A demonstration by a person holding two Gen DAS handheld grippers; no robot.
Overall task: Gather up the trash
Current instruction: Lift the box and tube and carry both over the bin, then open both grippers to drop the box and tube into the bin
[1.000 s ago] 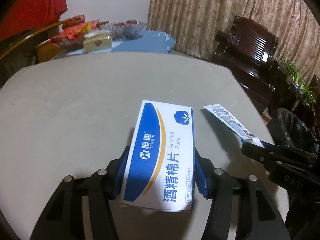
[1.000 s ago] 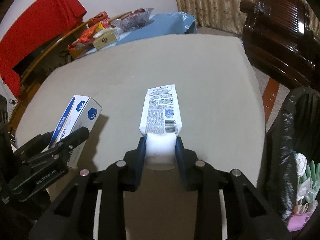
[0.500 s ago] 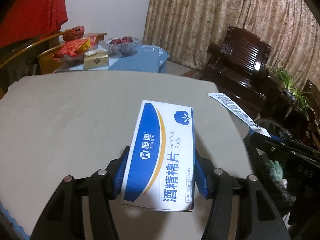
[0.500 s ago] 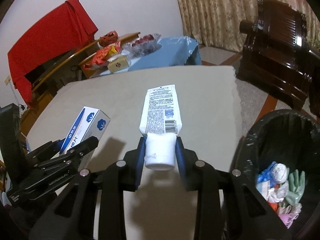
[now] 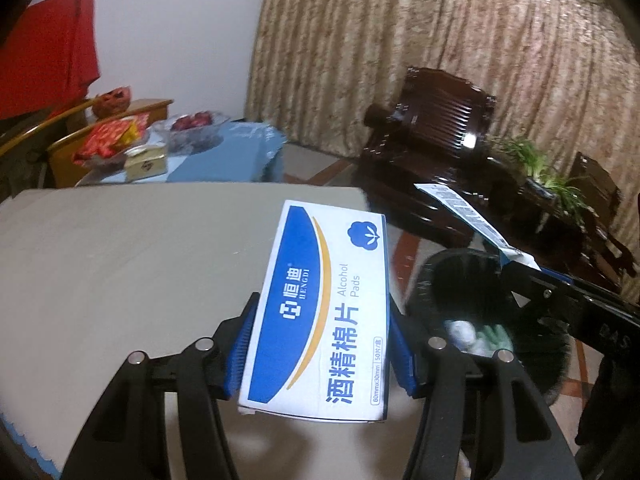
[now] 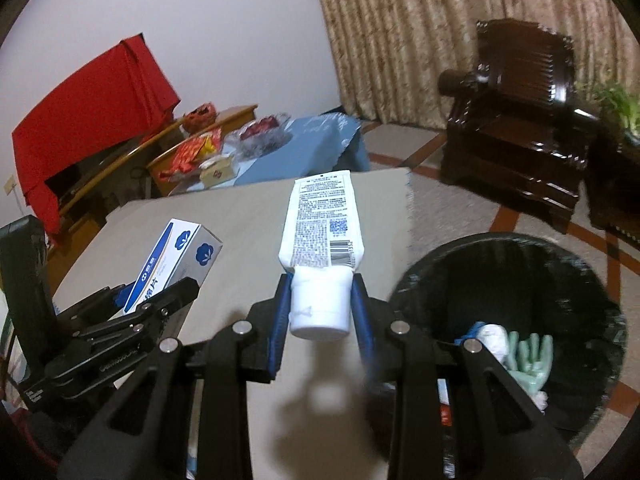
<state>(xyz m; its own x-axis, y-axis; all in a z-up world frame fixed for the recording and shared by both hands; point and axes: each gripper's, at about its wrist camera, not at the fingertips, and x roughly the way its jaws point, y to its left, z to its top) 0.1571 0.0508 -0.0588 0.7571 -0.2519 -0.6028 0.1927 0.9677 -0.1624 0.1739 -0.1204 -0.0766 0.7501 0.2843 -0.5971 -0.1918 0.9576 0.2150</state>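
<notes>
My left gripper [image 5: 322,344] is shut on a blue and white alcohol pads box [image 5: 320,304] and holds it in the air above the right edge of the grey table [image 5: 120,264]. The box also shows in the right wrist view [image 6: 174,262]. My right gripper [image 6: 320,304] is shut on the cap end of a white tube [image 6: 320,224], held above the table edge, just left of the black-lined trash bin [image 6: 592,304]. The tube also shows in the left wrist view [image 5: 464,208], above the bin [image 5: 452,276].
The bin holds several pieces of trash, including a green glove [image 6: 528,356]. A dark wooden armchair [image 6: 520,112] stands on the floor behind it. A blue-covered side table [image 6: 288,152] with snacks stands beyond the grey table. Curtains [image 5: 440,60] hang along the back.
Both grippers have lifted off the table and swung right with the box and the tube. The bin, at the frame edge a second ago, is now in full view beside them.
</notes>
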